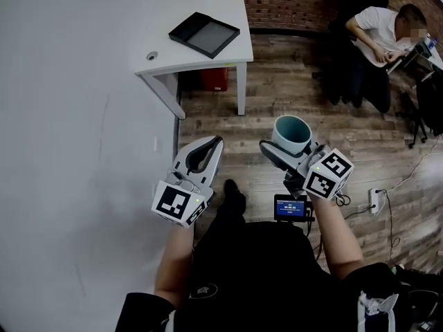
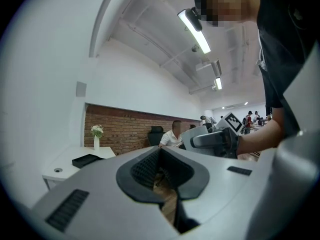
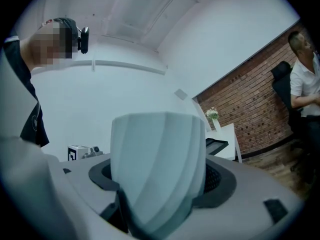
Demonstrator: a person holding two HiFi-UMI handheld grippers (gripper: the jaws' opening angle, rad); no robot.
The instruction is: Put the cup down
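Right claw is clamped on the cup, one jaw pad on each side of the wall, gripping low on the body. Cup is in the air at the claw tip, with only wooden floor beneath it and nothing touching its base.

Left claw sits beside it to the left, jaws together and nothing between them.

Nearest surface is the white table, ahead and left of the claw and well apart. A black tray sits on it.

My read on the step:
- keep the grip level
- carry to a bare patch of table beside the tray
- lower until the base seats flat, then part the jaws
- back out along the jaw line, no sideways drag

Cup orientation: mouth up, wider at the rim. Long axis looks close to upright, crossing the jaws' reach at roughly a right angle.
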